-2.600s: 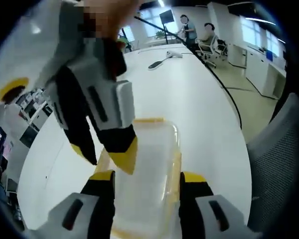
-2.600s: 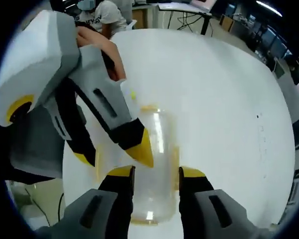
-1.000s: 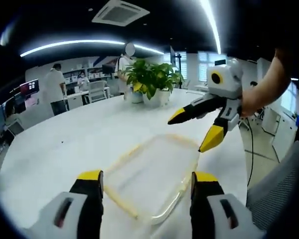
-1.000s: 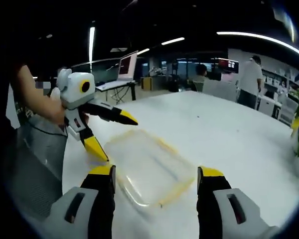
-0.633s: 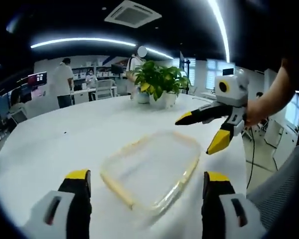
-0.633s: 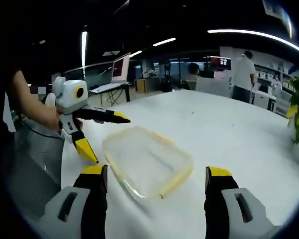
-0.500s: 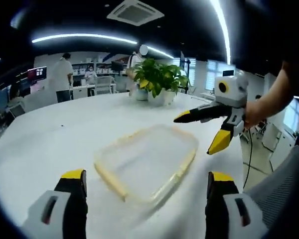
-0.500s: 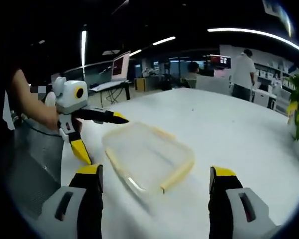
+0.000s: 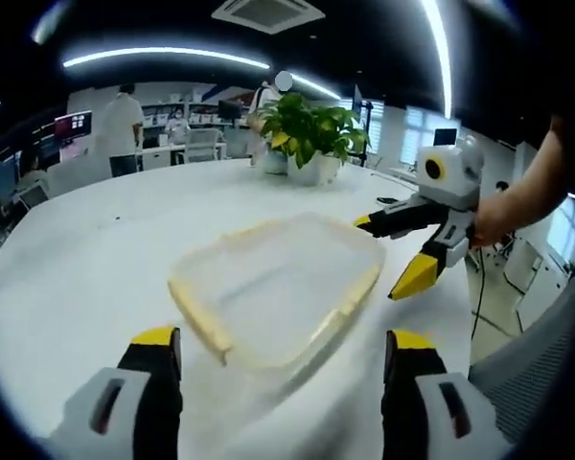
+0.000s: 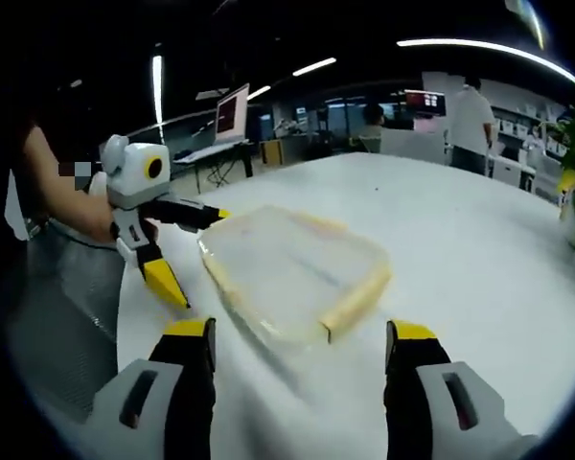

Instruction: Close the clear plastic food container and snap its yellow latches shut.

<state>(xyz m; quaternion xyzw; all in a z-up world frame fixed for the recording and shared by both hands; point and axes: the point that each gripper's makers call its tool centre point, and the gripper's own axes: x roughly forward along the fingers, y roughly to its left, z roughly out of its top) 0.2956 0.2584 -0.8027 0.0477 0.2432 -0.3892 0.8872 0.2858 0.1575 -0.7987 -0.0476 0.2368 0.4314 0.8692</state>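
Container (image 9: 278, 287), clear plastic with yellow latches along its edges, lies flat on the white table (image 9: 77, 278) with its lid on; in the left gripper view it sits just ahead of that view's own jaws, and in the right gripper view the same container (image 10: 292, 268) lies ahead of and between the right jaws. Whether the latches (image 10: 356, 299) are snapped down cannot be told, as the picture is blurred.

Left gripper (image 9: 280, 345) has its two yellow-tipped jaws spread wide apart, holding nothing, with the container's near edge in the gap beyond them. Seen in the right gripper view, the left gripper (image 10: 194, 251) comes in from the left in a hand (image 10: 94, 206), jaws spread: one tip reaches the container's left edge and the other points down toward the table beside it.

Right gripper (image 10: 300, 331) is likewise spread wide and empty, its tips short of the container. In the left gripper view the right gripper (image 9: 391, 254) enters from the right, jaws apart, one tip at the container's far right corner and the other slanting down beside it; whether the upper tip touches the plastic cannot be told.

A potted plant (image 9: 311, 139) stands on the table beyond the container, and people (image 9: 120, 129) stand among desks farther back. A laptop (image 10: 230, 120) sits on a stand behind the table
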